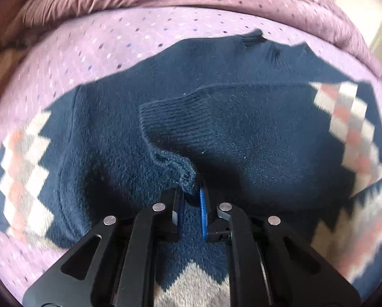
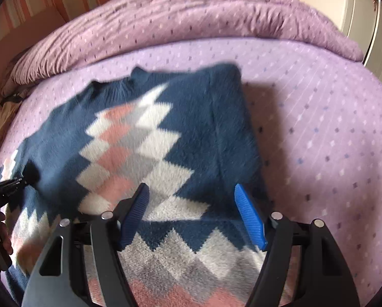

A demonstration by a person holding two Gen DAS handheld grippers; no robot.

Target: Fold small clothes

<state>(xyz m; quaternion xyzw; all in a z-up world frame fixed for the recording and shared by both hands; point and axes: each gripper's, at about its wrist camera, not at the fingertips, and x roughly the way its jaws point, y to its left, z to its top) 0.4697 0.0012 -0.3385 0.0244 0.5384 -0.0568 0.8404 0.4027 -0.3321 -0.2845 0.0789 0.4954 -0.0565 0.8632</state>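
Sweater (image 2: 144,138) spread flat on bed (image 2: 331,128), navy with white, pink, grey diamonds. Left tongs (image 1: 191,197) pinched tight on cuff edge (image 1: 183,171) of sleeve folded across the middle. Right tongs (image 2: 192,215) held wide above hem, gripping nothing. Bare purple sheet beyond right edge; rumpled duvet (image 2: 191,18) past collar.

Bed (image 2: 318,107) covered by lilac sheet with small diamond flecks. Bunched duvet (image 2: 191,18) of matching, slightly darker fabric lies along the far edge. Navy knit sweater (image 2: 203,128) with white, pink and grey zigzag diamonds lies spread flat on the sheet, one sleeve (image 1: 216,117) folded across the body.
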